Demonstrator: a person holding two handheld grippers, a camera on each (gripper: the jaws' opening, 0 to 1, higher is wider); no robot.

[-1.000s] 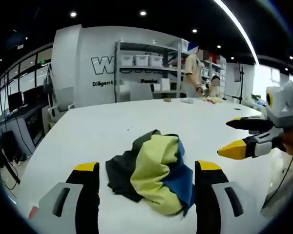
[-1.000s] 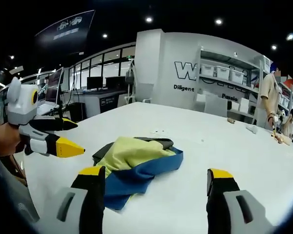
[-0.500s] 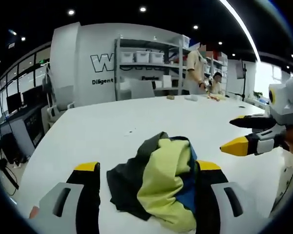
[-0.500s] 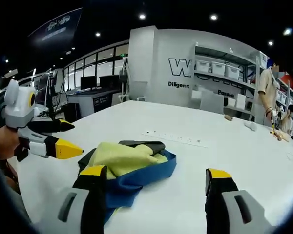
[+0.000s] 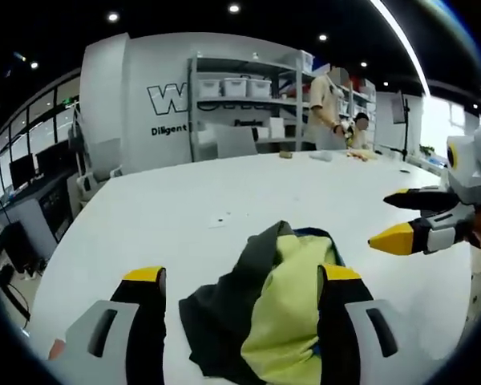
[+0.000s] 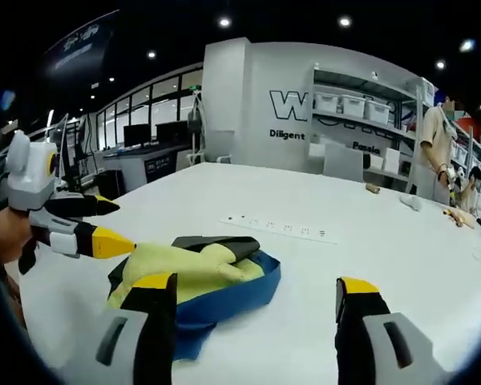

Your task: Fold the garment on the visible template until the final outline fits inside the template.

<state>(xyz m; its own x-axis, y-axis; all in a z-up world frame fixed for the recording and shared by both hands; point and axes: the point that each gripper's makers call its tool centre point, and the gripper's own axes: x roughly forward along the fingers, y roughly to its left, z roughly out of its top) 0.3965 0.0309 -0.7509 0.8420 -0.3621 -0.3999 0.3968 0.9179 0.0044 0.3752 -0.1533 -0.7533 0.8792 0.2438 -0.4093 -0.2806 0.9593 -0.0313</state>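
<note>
Where the white table (image 5: 168, 216) ran toward storage shelves (image 5: 240, 100), I saw a crumpled garment (image 5: 272, 321). It lay between my left gripper's (image 5: 240, 321) parted jaws; my right gripper (image 6: 256, 329) gaped beside it.

Left gripper (image 5: 240, 277) and right gripper (image 6: 256, 285) both hover with jaws spread wide apart, each hand-held, gripping nothing.

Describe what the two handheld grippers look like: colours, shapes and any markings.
Both match: the left gripper and right gripper have pale grey bodies and tapering black jaws with yellow tips. From their own cameras, each jaw shows a dark slot in its grey housing.
</note>
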